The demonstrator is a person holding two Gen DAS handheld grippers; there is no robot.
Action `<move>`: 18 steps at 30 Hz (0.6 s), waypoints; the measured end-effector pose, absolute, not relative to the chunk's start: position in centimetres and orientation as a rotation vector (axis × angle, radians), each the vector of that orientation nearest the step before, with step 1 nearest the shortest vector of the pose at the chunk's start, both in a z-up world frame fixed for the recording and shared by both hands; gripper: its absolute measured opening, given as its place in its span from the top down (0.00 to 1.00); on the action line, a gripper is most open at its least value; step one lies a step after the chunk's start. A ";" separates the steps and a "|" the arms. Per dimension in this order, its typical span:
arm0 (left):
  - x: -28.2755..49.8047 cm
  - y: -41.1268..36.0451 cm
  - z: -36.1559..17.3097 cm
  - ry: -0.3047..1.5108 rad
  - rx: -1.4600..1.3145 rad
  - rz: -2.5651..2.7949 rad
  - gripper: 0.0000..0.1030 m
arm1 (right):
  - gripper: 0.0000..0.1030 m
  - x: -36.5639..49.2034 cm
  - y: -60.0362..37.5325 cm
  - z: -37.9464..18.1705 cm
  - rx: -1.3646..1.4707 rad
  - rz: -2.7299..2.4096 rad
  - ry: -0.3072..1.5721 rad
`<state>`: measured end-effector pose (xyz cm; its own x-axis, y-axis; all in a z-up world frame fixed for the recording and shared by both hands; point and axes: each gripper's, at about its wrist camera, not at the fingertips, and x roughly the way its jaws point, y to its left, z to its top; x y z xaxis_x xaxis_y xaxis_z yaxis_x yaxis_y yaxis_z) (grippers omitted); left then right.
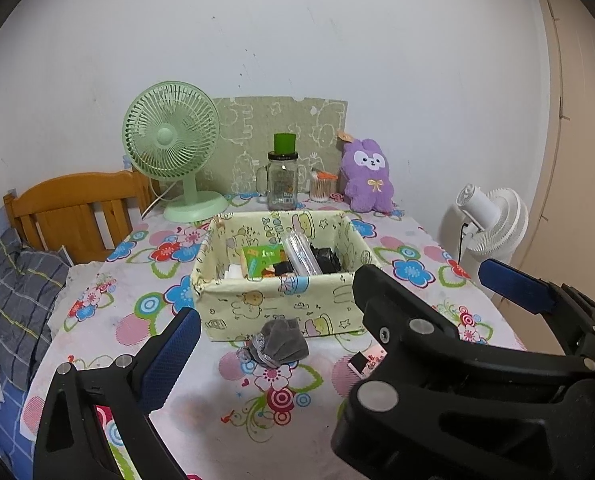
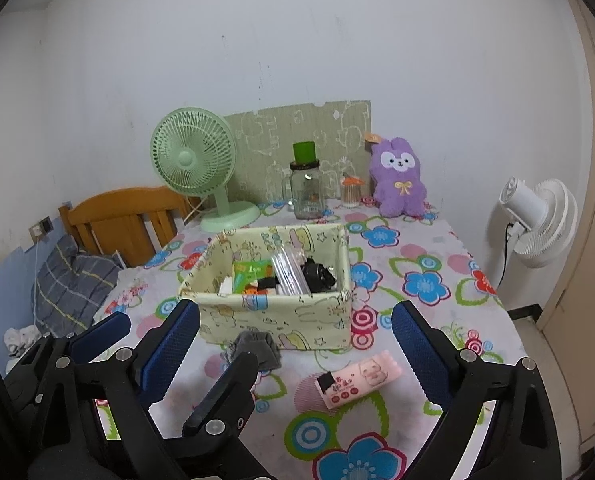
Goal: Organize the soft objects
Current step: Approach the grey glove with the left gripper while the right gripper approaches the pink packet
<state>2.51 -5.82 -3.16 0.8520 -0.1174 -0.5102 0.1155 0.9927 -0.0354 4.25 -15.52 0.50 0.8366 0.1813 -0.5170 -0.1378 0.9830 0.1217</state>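
A crumpled grey cloth [image 1: 279, 342] [image 2: 257, 346] lies on the flowered tablecloth against the front wall of a pale yellow fabric basket [image 1: 257, 300] [image 2: 317, 316]. A pink tissue pack [image 2: 357, 378] [image 1: 367, 360] lies to its right. A purple plush bunny [image 1: 367, 178] [image 2: 399, 178] leans on the back wall. My left gripper [image 1: 293, 332] is open just before the cloth, and the right gripper's black finger [image 1: 397, 320] hides its right finger. My right gripper [image 2: 295, 328] is open and empty, straddling the cloth and pack from the near side. The two grippers overlap side by side.
The basket holds a green packet, a clear tube and black items. A green desk fan [image 1: 171, 148], a glass jar with a green lid [image 1: 283, 178] and a swab pot [image 1: 322, 188] stand at the back. A white fan [image 2: 537, 224] stands right of the table. A bed with a wooden headboard [image 1: 73, 208] lies left.
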 end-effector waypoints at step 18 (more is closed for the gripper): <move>4.3 -7.3 -8.0 0.631 0.027 -0.140 0.07 | 0.14 5.8 -16.7 -4.9 0.104 0.164 0.668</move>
